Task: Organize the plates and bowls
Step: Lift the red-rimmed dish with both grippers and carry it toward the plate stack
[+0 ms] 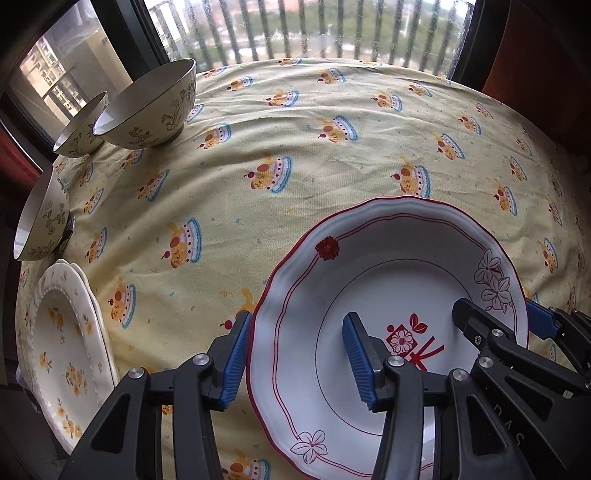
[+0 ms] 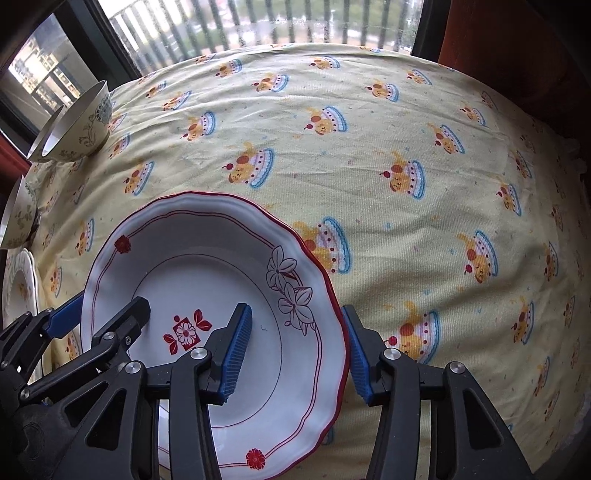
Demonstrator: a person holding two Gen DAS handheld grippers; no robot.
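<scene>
Yellow cloth printed with cakes and cartoon dogs covers the counter, and beyond its far edge stands a window with a slatted railing outside.

A white plate with a red scalloped rim sits near the counter's near edge, between the two grippers. The left gripper straddles the plate's left rim: one blue pad lies outside the rim, over the cloth, the other inside over the plate's well. Its jaws are spread wide, and a clear gap shows between each pad and the rim. The right gripper straddles the opposite rim in the same manner, one pad over the well, the other just outside the red edge; its jaws are likewise spread and grasp nothing. Whether the plate rests flat on the cloth or is slightly lifted cannot be told.

At the counter's left edge lies a cream plate with yellow flowers, seemingly on top of another like it. Farther along that edge stands a floral bowl, tilted by the lens. Toward the far left corner stand two more floral bowls, a large one and a smaller one just behind it, touching or nearly so.
</scene>
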